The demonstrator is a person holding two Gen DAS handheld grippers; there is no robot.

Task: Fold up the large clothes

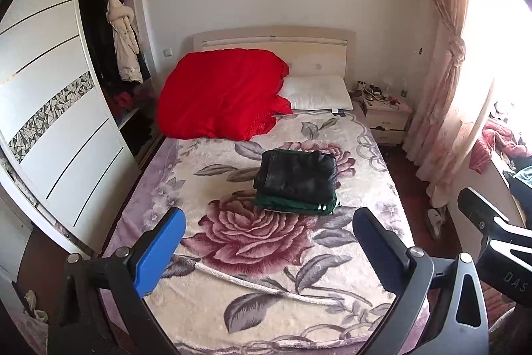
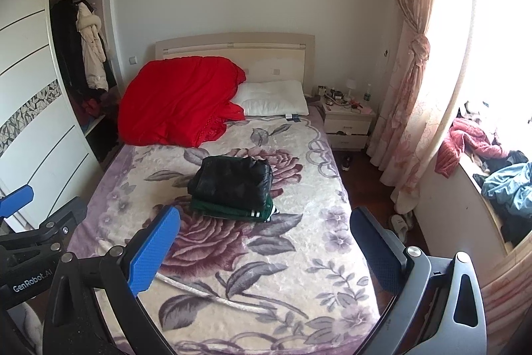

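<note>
A folded black jacket (image 1: 297, 172) lies on top of a folded green garment with white stripes (image 1: 299, 207) in the middle of the bed (image 1: 252, 295). The same stack shows in the right wrist view: jacket (image 2: 232, 180), green garment (image 2: 239, 212). My left gripper (image 1: 267, 232) is open and empty, held above the foot of the bed, well short of the stack. My right gripper (image 2: 264, 232) is open and empty, beside the left one. The right gripper's body shows at the left view's right edge (image 1: 492, 228); the left gripper's body shows at the right view's left edge (image 2: 33, 232).
A red quilt (image 1: 219, 95) and a white pillow (image 1: 317, 92) lie at the headboard. An open wardrobe (image 1: 109, 55) stands left. A cluttered nightstand (image 1: 387, 117), a curtain (image 1: 445, 55) and a windowsill with a pile of clothes (image 2: 498, 175) are on the right. Slippers (image 2: 400, 223) lie on the floor.
</note>
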